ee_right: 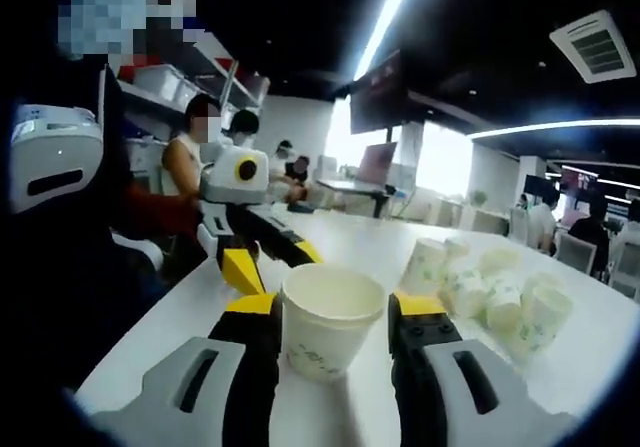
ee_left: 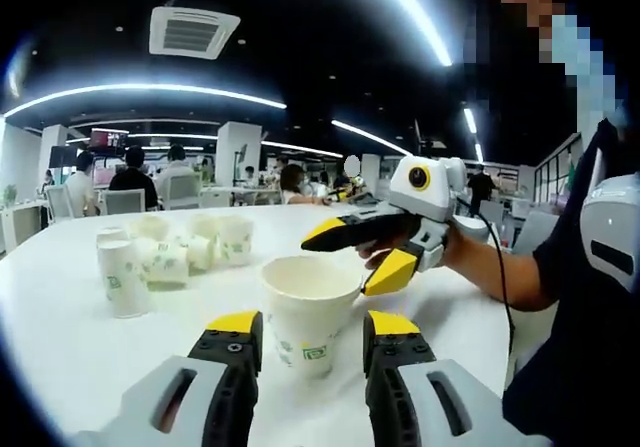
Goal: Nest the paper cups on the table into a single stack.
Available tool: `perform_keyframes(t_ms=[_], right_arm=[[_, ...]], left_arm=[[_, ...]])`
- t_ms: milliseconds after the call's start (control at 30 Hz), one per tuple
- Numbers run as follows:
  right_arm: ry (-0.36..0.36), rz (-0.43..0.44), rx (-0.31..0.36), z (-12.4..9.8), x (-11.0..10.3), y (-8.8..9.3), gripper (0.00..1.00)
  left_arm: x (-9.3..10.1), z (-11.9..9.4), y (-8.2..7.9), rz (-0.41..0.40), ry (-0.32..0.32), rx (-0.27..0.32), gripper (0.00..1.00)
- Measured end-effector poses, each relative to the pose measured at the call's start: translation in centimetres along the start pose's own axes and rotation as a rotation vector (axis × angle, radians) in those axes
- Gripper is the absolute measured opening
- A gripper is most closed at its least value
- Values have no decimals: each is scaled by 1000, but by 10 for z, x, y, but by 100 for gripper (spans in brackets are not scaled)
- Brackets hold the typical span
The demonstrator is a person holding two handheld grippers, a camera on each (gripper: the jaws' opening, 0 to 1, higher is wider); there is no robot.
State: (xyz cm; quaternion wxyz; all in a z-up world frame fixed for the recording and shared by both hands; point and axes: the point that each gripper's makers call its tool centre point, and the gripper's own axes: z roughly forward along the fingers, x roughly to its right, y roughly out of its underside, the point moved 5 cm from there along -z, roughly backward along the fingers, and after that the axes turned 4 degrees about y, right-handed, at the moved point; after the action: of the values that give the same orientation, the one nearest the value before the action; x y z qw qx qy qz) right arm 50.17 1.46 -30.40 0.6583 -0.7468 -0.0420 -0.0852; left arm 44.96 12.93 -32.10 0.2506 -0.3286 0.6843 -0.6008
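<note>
Item: single paper cup, white with a small green print near its base. Stands upright on the white counter, mouth up, long axis vertical; interior looks empty. In the left gripper view it sits between the yellow-tipped jaws of the left gripper, which are spread wide, a visible gap on either side of the cup wall. In the right gripper view a like cup stands upright between the jaws of the right gripper, also spread wide; contact with the cup wall cannot be told there.

Item: cluster of paper cups, same white-and-green pattern, further back on the counter. One tall cup or short stack stands upright at the near edge of the group; several behind it lie tipped on their sides, pointing various ways. The same cluster appears in the right gripper view, well apart from the single cup.

Item: the opposite gripper enters the left gripper view from the right, held in a person's hand, jaws parted and aimed toward the single cup from above and beside it, not touching.

Surroundings: ceiling light strips, an air-conditioning vent, seated people at distant tables.
</note>
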Motion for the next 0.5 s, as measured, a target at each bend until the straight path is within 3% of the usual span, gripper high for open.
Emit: perform_keyframes(t_ms=[500], right_arm=[[2, 14, -64, 3, 3, 18, 35]], left_arm=[[-9, 5, 3, 22, -20, 4, 32]])
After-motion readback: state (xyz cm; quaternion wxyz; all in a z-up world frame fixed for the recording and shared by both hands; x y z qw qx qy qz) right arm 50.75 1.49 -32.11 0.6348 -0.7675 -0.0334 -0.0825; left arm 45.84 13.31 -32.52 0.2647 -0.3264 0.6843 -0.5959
